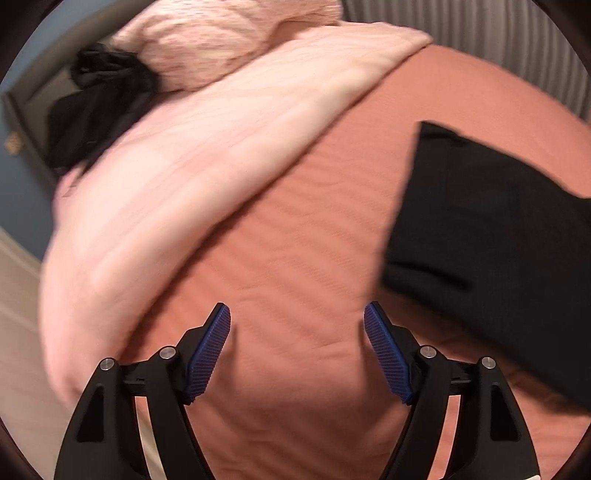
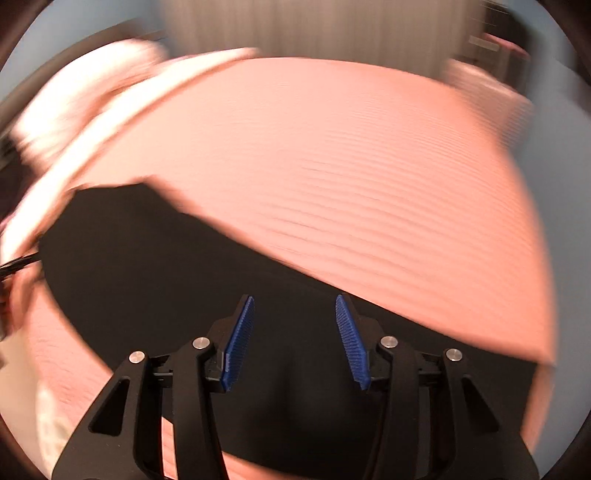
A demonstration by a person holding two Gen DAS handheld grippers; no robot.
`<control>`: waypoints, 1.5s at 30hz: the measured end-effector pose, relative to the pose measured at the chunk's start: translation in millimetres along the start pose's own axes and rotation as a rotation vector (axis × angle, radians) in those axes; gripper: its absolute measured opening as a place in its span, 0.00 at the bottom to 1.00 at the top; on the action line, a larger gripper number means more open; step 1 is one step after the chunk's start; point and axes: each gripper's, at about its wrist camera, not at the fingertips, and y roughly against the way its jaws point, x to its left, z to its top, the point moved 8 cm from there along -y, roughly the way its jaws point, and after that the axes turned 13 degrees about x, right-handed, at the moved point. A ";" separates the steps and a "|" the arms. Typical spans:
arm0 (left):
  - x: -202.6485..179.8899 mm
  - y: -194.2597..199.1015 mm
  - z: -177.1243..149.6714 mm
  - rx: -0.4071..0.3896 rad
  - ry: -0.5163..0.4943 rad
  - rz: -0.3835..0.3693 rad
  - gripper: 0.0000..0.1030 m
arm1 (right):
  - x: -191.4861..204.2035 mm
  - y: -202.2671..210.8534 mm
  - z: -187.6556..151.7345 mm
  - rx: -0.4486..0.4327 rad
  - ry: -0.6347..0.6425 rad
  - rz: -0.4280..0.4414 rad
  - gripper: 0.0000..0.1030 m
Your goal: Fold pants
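The black pants (image 1: pixel 491 229) lie folded on the salmon bedspread (image 1: pixel 295 236), at the right of the left wrist view. My left gripper (image 1: pixel 297 314) hangs open over bare bedspread, to the left of the pants, with nothing between its blue pads (image 1: pixel 208 354). In the right wrist view the same black pants (image 2: pixel 155 266) spread flat from the left across the bottom. My right gripper (image 2: pixel 294 306) hovers open above them. Its blue pads (image 2: pixel 351 343) stand apart and press on no cloth. Both views are blurred.
A pale pink knitted blanket (image 1: pixel 192 140) lies bunched along the bed's left side, with a dark garment (image 1: pixel 99 107) beyond it. A striped curtain (image 1: pixel 480 33) hangs behind the bed. The salmon bedspread (image 2: pixel 351 177) stretches far to the right of the pants.
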 end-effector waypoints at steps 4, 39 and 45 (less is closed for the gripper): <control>35.5 3.4 -12.4 0.001 0.027 0.040 0.70 | 118.3 -72.5 72.3 0.079 0.188 0.110 0.43; -124.2 5.3 75.7 -0.165 -0.179 -0.097 0.82 | 126.2 -150.6 219.0 -0.044 0.177 -0.117 0.18; -113.7 8.5 100.9 -0.197 -0.113 -0.075 0.84 | 188.0 -130.1 171.0 0.045 0.292 0.204 0.15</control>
